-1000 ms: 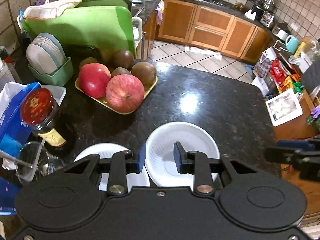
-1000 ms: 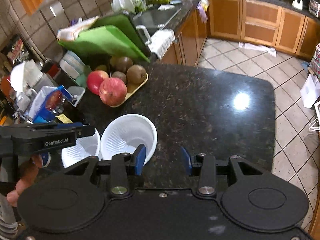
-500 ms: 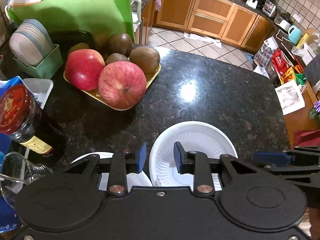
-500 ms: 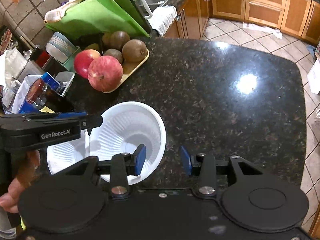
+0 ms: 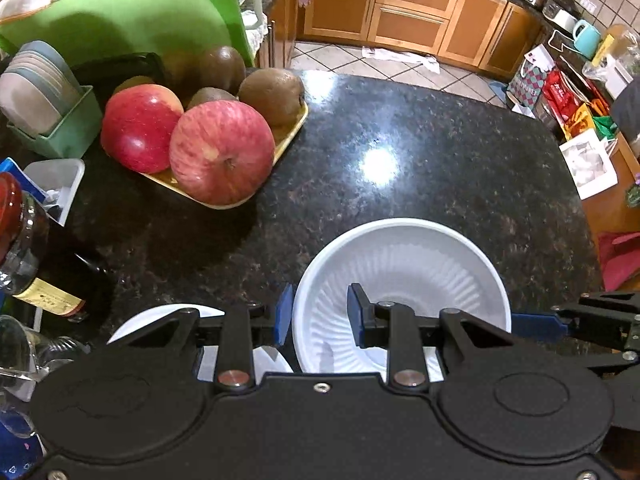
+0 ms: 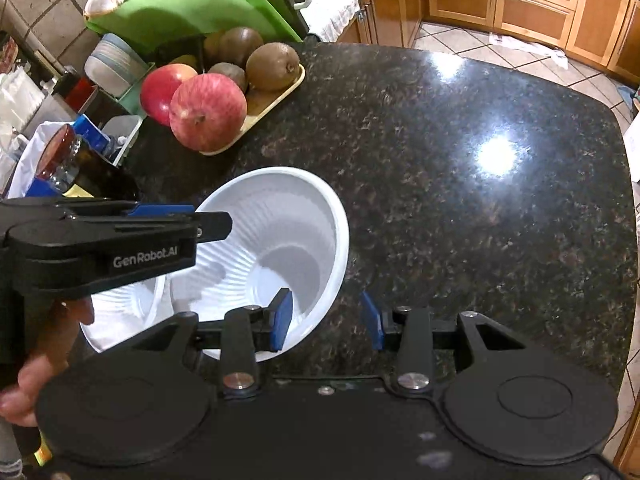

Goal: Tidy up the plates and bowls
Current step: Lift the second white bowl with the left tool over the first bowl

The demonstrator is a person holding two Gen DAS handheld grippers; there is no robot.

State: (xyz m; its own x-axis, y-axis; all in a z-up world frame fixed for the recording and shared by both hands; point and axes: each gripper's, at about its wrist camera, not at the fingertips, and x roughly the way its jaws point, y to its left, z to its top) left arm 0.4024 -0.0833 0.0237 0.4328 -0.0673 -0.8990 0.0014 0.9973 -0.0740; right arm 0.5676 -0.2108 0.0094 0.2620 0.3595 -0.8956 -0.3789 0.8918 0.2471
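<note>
On the dark speckled surface point(image 5: 420, 128) sits a white bowl point(image 5: 404, 280) with a ribbed inner wall, just beside a second white bowl point(image 6: 120, 312). Both the left gripper point(image 5: 318, 314) and the right gripper point(image 6: 326, 320) straddle its rim, spread, having just been narrowing on the right.
</note>
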